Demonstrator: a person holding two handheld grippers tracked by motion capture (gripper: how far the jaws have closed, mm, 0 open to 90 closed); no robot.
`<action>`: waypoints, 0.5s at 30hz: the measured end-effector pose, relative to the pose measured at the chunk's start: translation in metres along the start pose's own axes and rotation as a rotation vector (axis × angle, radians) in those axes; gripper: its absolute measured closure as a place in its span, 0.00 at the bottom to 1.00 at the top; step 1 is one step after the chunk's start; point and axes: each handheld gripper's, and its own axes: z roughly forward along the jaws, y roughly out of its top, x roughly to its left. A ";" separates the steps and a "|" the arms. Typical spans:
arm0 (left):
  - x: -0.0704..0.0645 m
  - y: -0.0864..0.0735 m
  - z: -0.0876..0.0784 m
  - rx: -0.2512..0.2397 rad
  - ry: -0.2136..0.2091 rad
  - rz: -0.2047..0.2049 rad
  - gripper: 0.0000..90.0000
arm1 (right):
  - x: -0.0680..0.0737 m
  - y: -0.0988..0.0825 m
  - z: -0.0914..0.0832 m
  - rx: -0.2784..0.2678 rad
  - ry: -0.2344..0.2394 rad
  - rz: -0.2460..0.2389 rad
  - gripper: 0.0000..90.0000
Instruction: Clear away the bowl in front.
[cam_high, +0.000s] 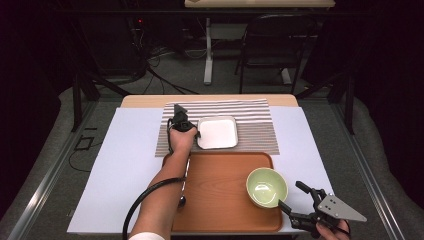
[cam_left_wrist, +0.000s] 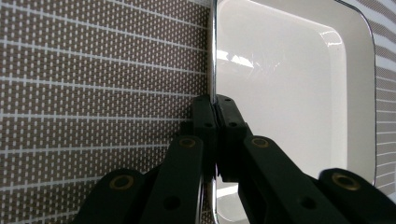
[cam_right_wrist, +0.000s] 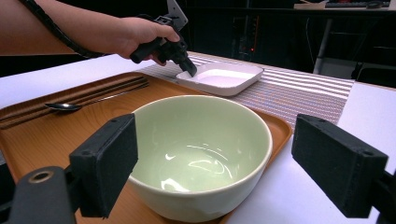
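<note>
A white square dish rests on a striped placemat at the back of the table. My left gripper is shut on the dish's left rim, and in the left gripper view the jaws of my left gripper pinch that thin rim of the dish. A pale green bowl stands empty at the right end of a wooden tray. My right gripper is open just right of the bowl. In the right gripper view the bowl sits ahead of my right gripper, whose pads do not touch it.
A spoon and dark chopsticks lie along the tray's left side under the left forearm. A white sheet covers the table around the tray. Beyond the table's far edge stand a chair and a table leg.
</note>
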 end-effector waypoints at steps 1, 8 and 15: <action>0.000 0.000 0.000 -0.002 0.001 -0.005 0.99 | 0.000 0.000 0.000 0.000 0.000 0.000 0.16; 0.001 -0.001 -0.008 -0.015 -0.016 -0.020 0.99 | 0.000 0.000 0.000 -0.001 -0.001 -0.004 0.16; -0.002 -0.004 -0.018 -0.029 -0.030 -0.015 0.99 | 0.000 0.000 0.000 -0.002 -0.003 -0.004 0.16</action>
